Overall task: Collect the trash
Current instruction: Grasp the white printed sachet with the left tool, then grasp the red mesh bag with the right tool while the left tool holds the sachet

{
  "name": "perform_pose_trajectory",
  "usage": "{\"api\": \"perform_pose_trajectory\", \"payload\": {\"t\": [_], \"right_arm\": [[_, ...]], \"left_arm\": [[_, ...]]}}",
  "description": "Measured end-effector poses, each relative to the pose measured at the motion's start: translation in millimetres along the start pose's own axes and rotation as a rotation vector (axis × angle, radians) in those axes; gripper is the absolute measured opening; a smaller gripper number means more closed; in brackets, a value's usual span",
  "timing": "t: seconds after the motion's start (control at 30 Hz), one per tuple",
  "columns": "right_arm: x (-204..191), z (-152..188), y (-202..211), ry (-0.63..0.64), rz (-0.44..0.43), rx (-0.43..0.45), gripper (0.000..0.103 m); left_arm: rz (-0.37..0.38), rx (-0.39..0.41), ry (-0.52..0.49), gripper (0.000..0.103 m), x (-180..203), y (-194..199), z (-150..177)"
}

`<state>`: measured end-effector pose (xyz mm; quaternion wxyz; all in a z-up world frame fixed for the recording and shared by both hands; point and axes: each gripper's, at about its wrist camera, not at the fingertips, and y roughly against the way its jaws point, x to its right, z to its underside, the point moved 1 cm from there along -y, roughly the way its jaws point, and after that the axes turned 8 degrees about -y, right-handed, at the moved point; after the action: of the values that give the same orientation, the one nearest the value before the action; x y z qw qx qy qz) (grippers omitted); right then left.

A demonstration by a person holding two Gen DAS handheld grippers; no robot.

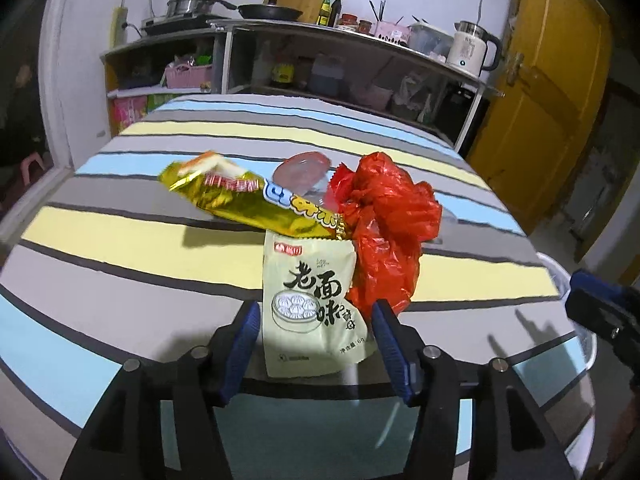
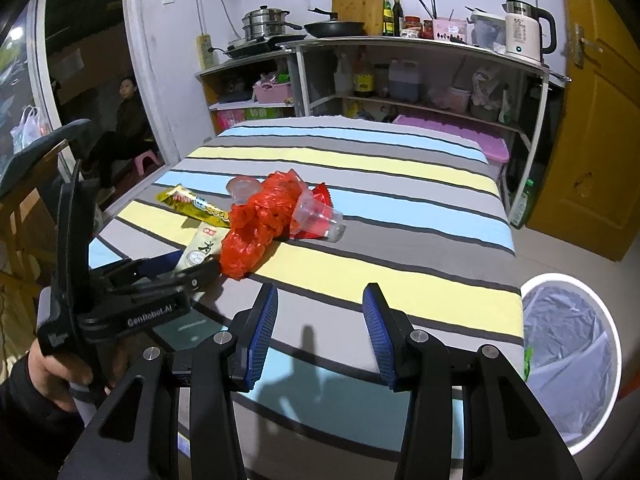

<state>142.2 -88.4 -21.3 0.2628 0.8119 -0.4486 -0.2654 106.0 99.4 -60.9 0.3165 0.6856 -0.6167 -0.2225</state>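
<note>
None binned: trash pile (image 2: 264,216) on table, bin (image 2: 568,360) looks empty; left gripper (image 1: 314,344) wide astride yeast packet (image 1: 312,304), right gripper (image 2: 320,336) wide, empty.

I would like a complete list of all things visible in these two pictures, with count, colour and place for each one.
Pale green yeast packet: one, on the striped table, between the open left fingers.
Shiny gold snack wrapper: one, behind the packet.
Crumpled red plastic bag: one, mid-table.
Clear plastic cups: two, beside the bag; one lies on its side.
Striped tablecloth: one, grey, yellow, blue.
White bin with grey liner: one, on the floor at the right.
White electric kettle: one, on the shelf.
Left gripper: black, blue pads, open.
Right gripper: open, nothing between its fingers.
</note>
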Motion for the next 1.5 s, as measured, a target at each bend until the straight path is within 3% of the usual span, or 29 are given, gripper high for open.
{"api": "perform_pose_trajectory", "payload": {"t": [0.23, 0.3, 0.47, 0.73, 1.23, 1.3, 1.5], "right_arm": [[-12.4, -7.1, -11.4, 0.015, -0.029, -0.009, 0.045], [-18.8, -9.4, -18.2, 0.017, -0.039, -0.016, 0.045], [-33.0, -15.4, -38.3, -0.003, -0.069, -0.049, 0.045], [-54.0, -24.6, -70.5, -0.019, -0.098, -0.083, 0.045], [-67.4, -35.4, -113.0, -0.042, 0.032, -0.137, 0.045], [-61.8, -34.2, -112.1, -0.077, 0.014, -0.137, 0.038], [-54.3, -33.9, -95.6, -0.076, 0.003, -0.098, 0.033]], "left_arm": [[0.043, 0.034, 0.009, 0.035, -5.6, 10.6, 3.4], [0.068, 0.043, 0.019, 0.023, -7.9, 14.6, 3.2], [0.092, 0.067, 0.026, 0.017, -16.0, 23.5, 6.4], [0.095, 0.095, 0.066, 0.015, -39.3, 35.9, 11.9], [0.126, 0.111, 0.097, 0.015, -55.2, 38.9, 15.8], [0.127, 0.113, 0.095, 0.015, -54.5, 39.7, 16.3], [0.121, 0.118, 0.086, 0.015, -51.0, 43.3, 15.7]]}}
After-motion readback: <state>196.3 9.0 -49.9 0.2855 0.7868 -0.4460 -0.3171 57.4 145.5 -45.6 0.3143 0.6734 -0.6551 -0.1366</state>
